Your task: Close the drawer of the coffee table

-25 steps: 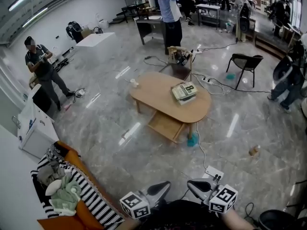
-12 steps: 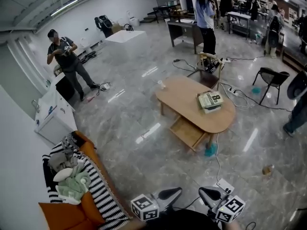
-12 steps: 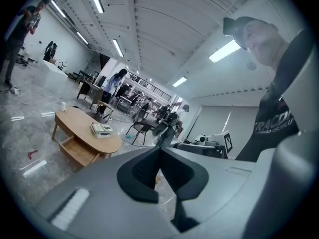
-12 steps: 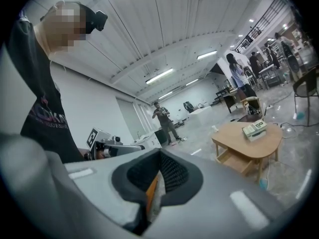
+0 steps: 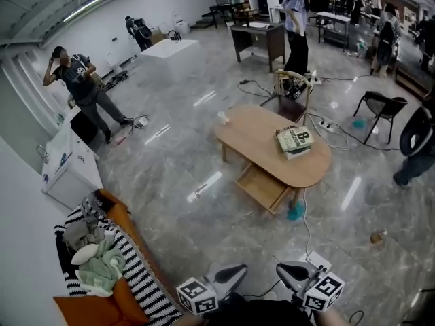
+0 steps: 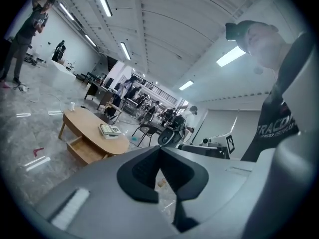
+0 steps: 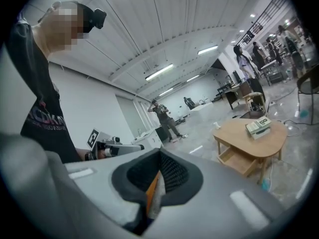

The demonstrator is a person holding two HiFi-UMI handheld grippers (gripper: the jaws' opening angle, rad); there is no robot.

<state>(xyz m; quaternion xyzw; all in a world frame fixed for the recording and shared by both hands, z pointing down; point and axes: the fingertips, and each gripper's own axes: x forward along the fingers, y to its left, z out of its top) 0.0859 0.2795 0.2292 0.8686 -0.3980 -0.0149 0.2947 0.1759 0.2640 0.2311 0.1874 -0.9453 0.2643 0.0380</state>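
1. Since the drawer (image 5: 262,187) hangs pulled out under the table (image 5: 253,136), well apart from both grippers, closing hasn't begun.
2. Left gripper (image 5: 236,272) and right gripper (image 5: 284,271), jaws closed and empty, are held low, probably for walking up.

Three views share coffee table (image 5: 253,132) (distant).

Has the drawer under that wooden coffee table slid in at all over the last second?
No. The drawer still juts out from under the coffee table at its near edge, as open as before.
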